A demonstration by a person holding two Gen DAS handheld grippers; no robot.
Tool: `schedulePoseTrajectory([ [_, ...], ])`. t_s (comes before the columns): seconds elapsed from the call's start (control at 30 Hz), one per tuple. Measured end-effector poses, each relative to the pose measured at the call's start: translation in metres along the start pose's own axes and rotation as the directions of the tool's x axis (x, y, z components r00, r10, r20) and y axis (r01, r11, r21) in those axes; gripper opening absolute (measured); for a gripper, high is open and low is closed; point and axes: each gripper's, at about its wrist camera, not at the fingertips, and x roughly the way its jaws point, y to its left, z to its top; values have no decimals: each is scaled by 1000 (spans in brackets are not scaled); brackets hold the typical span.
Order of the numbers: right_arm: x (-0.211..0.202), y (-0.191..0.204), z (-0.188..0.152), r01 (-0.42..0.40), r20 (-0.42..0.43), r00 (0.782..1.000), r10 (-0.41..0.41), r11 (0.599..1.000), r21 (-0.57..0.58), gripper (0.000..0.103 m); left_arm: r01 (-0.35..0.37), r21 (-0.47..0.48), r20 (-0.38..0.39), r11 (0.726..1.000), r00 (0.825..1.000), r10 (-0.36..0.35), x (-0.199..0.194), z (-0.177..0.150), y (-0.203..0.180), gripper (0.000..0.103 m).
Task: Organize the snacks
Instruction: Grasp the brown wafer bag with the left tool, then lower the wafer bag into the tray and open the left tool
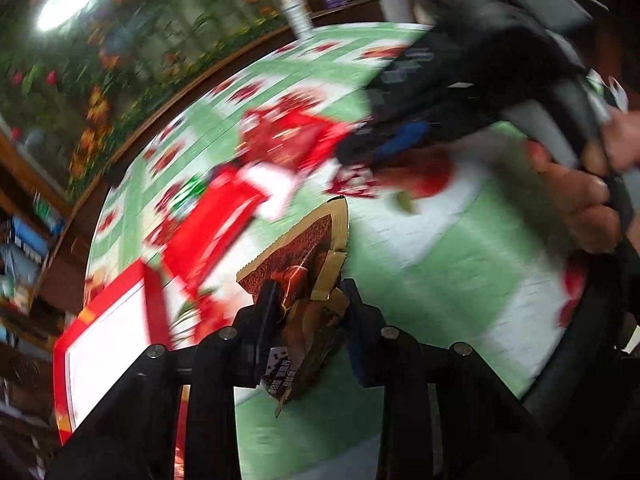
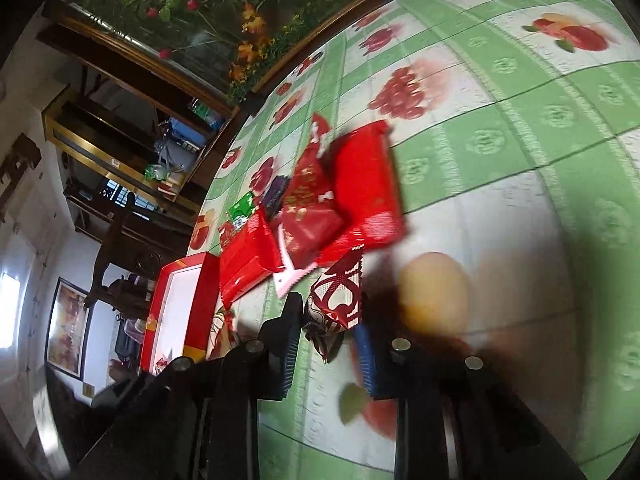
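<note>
A brown packet (image 1: 304, 280) is gripped by the left gripper (image 1: 310, 300), a red-and-white packet (image 2: 336, 300) by the right gripper (image 2: 328, 336); the red box (image 2: 180, 304) at nine o'clock looks unfilled, and several packets (image 2: 320, 208) are left on the table (image 2: 520, 140).

Floral wall mural (image 2: 224, 12), dark wooden shelves (image 2: 132, 148)

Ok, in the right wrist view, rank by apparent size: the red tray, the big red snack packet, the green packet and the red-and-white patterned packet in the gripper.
1. red tray
2. big red snack packet, close to the tray
3. patterned packet, enlarged by nearness
4. green packet
</note>
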Motion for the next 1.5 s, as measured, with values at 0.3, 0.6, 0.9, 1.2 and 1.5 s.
schedulePoseTrajectory([
  [0.3, -43, -26, -6, 27, 38, 999, -29, 999, 43, 26, 231, -187, 73, 955, 972, -221, -22, 2, 4, 27],
  [0.6, -46, -19, -13, -32, 33, 999, 30, 998, 50, 26, 349, -448, 128, 823, 936, -328, -25, -36, 68, 27],
  [0.9, -36, 8, -18, -122, 21, 992, 121, 992, 12, 26, 394, -550, 177, 736, 917, -358, -20, -50, 98, 26],
  [1.2, -26, -2, -17, -92, 15, 996, 91, 994, 65, 30, 399, -618, 189, 677, 912, -365, -14, -55, 110, 26],
  [1.5, -5, -10, -6, -82, -4, 996, 84, 985, 155, 46, 422, -641, 211, 641, 900, -381, -11, -58, 116, 26],
])
